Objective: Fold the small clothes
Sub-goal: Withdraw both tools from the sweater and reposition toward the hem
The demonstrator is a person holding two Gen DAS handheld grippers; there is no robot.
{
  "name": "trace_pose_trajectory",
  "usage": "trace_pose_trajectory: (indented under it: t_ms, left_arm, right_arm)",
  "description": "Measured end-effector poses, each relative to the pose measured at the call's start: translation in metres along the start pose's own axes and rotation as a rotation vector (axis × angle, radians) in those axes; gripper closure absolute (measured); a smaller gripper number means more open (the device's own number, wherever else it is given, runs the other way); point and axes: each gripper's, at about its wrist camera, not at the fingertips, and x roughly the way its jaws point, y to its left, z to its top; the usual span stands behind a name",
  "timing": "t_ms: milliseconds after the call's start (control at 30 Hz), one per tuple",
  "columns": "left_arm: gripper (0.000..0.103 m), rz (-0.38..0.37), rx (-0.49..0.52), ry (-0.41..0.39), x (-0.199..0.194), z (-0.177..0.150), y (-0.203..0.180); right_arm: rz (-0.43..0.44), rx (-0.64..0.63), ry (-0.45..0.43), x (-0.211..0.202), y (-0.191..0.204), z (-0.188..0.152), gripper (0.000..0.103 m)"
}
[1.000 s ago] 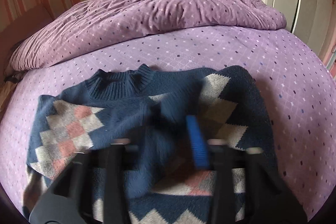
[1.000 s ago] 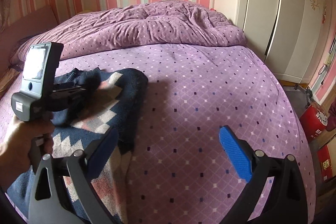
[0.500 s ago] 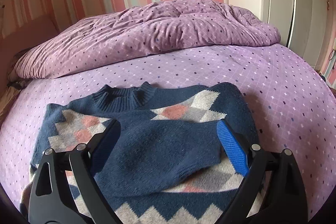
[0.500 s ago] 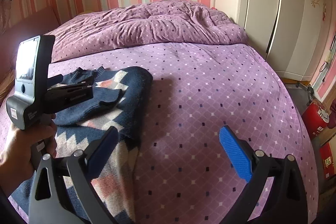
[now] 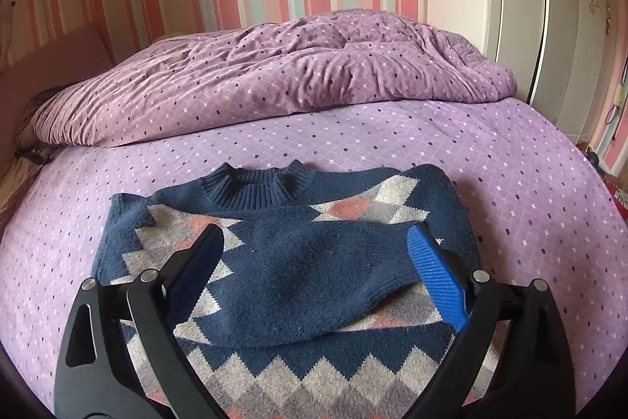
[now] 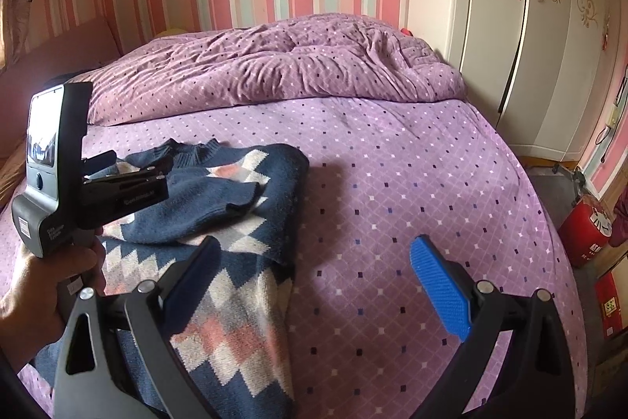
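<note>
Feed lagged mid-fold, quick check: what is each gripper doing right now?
Left gripper: open, jaws just widened, sweater sleeve lying loose between them.
Right gripper: open, holding nothing.

soft daylight, sharp focus, strong fisheye bending, dark vignetted corners.

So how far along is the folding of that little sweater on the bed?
Partway. The sweater lies flat on the bed, one sleeve already folded across its chest. Nothing is in hand: the left gripper has just been opening and hangs above the sleeve with nothing pinched; the right gripper is open too. The lower body looks unfolded.
</note>
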Motion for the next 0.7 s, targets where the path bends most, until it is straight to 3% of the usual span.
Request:
trace_pose_trajectory:
  t_ms: [367,700]
  left_arm:
    - [0.008,-0.001,0.021,-0.007,-0.036,-0.021,0.020]
    - [0.008,0.030,0.036,-0.006,-0.117,-0.069,0.079]
  right_arm:
    - [0.019,0.006,-0.004,-0.025,0.018,-0.004,0.005]
    - [0.040,-0.026,-0.003,-0.083,0.052,-0.035,0.005]
